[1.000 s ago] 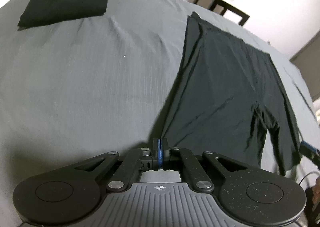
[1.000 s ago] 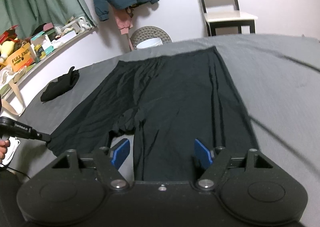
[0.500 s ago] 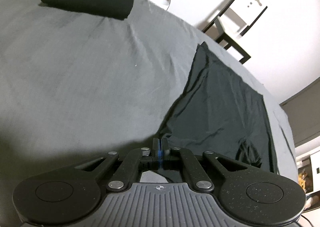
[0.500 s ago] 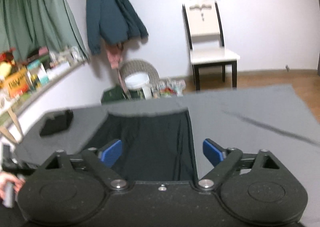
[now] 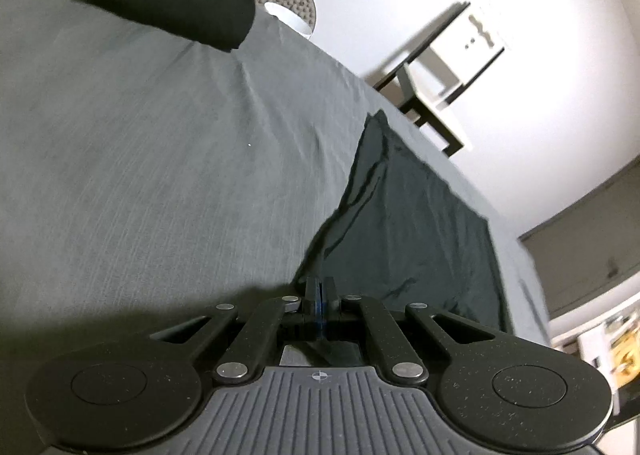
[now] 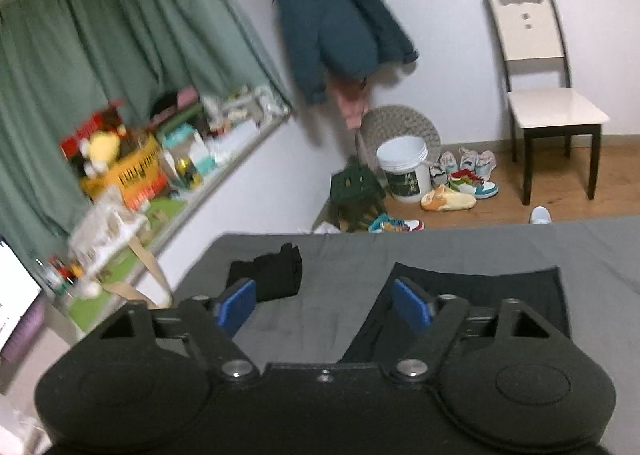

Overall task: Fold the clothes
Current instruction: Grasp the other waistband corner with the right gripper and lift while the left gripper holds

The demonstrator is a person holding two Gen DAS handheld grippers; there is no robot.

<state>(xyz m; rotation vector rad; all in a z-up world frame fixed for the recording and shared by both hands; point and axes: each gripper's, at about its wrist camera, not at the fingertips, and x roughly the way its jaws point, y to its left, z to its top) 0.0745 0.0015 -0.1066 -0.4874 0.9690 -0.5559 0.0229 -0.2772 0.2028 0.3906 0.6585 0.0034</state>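
- Left gripper [image 5: 319,291] pinched tight on the near corner of the shorts [image 5: 408,231]; fabric runs up taut from the closed jaws.
- Shorts lie ahead and to the right of the left gripper on the grey bed [image 5: 160,175], long axis running away toward the far edge near the chair [image 5: 448,67].
- Right gripper [image 6: 324,305] wide, blue pads apart, nothing between them; it sits above the bed, tilted up toward the room.
- In the right wrist view the shorts [image 6: 480,295] show just behind the right pad, below and slightly right of that gripper; near part hidden by the gripper body.
- Likely step: the left corner is held, the other near corner still needs grabbing; the right gripper is the nearer one for that, and would have to drop down and a bit right.
- Folded black garment [image 5: 168,11] sits well apart at the far left corner of the bed, out of the way.
- Open bed to the left of the shorts and between shorts and folded garment; room to fold toward the far edge.
- Right bed edge close beside the shorts, little margin there.
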